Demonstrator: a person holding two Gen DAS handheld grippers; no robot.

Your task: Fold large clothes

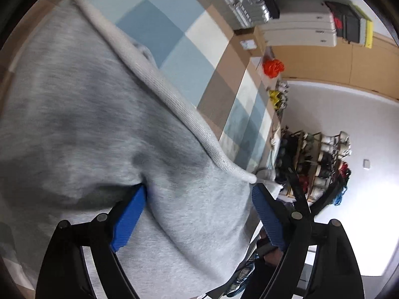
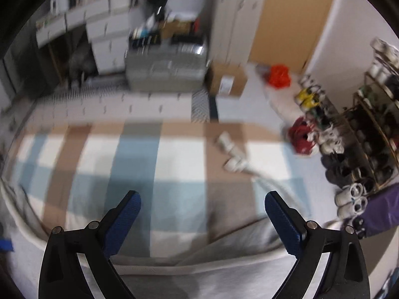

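A bed with a blue, white and tan checked cover (image 2: pixel 139 164) fills a cluttered room, a shoe rack (image 2: pixel 369 134) beside it. The grey sweatshirt (image 1: pixel 87 114) lies on the cover, bunched between the left claw (image 1: pixel 198 196) whose jaws stand apart, pads not pressing. The right claw (image 2: pixel 203 200) gapes wide and empty above the sweatshirt's edge

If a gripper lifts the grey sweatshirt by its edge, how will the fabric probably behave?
The grey sweatshirt probably behaves floppily: it folds and sags between the open left gripper fingers. Its thick knit and ribbed hem suggest some weight, so it likely drapes down. The fabric looks matte, so it is probably not slippery.
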